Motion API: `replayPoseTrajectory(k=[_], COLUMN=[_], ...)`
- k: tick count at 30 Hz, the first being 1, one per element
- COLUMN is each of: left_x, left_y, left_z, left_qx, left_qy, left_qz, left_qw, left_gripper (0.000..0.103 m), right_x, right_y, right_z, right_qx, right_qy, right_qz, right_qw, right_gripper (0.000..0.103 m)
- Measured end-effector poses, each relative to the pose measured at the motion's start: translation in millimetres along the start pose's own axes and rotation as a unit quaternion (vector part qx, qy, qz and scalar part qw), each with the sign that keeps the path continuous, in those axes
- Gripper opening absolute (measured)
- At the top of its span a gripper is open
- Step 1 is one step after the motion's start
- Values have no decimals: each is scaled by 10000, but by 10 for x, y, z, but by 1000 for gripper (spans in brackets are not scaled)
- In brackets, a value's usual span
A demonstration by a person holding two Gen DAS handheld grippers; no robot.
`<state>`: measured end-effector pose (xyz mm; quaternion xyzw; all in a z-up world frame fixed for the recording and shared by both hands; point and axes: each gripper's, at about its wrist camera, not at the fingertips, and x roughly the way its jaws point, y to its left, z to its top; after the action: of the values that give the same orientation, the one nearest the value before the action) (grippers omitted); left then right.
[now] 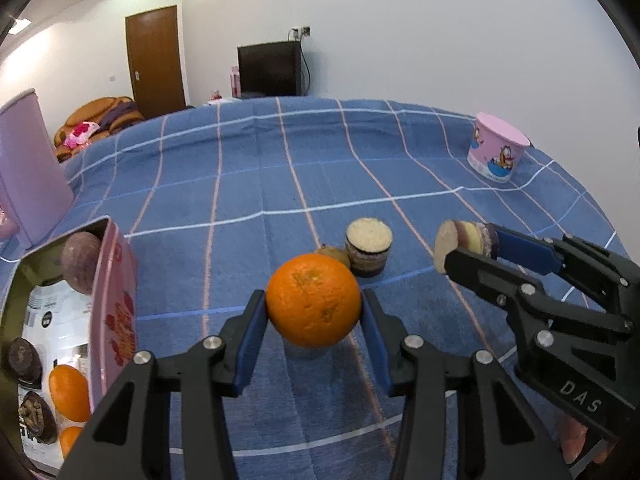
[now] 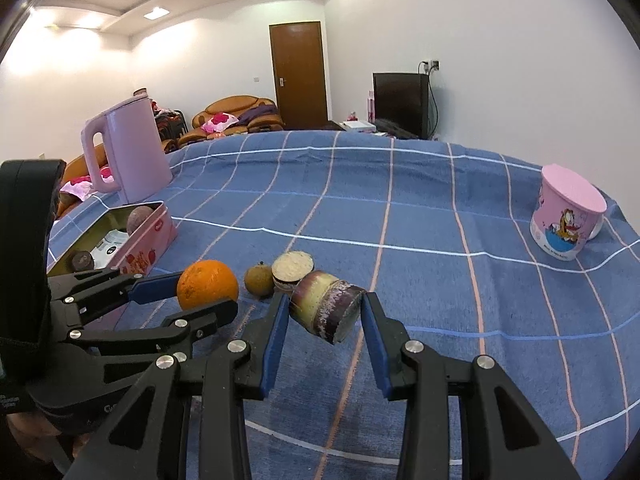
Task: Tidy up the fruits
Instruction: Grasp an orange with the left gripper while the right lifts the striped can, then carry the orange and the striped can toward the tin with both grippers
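Observation:
My left gripper (image 1: 314,309) is shut on an orange (image 1: 314,300), its blue pads pressing both sides, low over the blue checked cloth. My right gripper (image 2: 325,308) is shut on a purple-skinned sugarcane piece (image 2: 328,304), held tilted above the cloth. In the left wrist view that sugarcane piece (image 1: 460,240) shows to the right, in the right gripper (image 1: 476,246). Another sugarcane piece (image 1: 368,248) stands on end just behind the orange, beside a small brown fruit (image 1: 336,256). An open pink tin (image 1: 116,300) on the left holds a passion fruit (image 1: 82,262), oranges (image 1: 70,392) and dark fruits.
A pink kettle (image 2: 128,152) stands behind the tin at the table's far left. A pink cartoon cup (image 2: 568,216) sits at the far right near the edge. Blue checked cloth (image 2: 400,208) covers the table. A hand shows under the right gripper.

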<state>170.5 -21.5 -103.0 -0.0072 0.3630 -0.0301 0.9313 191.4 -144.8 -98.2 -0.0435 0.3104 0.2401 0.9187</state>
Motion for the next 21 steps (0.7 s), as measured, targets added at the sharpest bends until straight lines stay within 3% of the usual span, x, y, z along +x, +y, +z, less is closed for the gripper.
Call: replayPoseTrajectory(k=[21], left_x=[-280], left_y=[11], left_z=[-40], left_qx=[-8], left_qy=[-757], left_qz=[465], left_qw=[9960], left_gripper=[48], right_x=[-203], right_y=[89], right_z=[-31], right_qx=[-239], right_qy=[-498], right_qz=[-12], right_qw=[9985], right_gripper=[39])
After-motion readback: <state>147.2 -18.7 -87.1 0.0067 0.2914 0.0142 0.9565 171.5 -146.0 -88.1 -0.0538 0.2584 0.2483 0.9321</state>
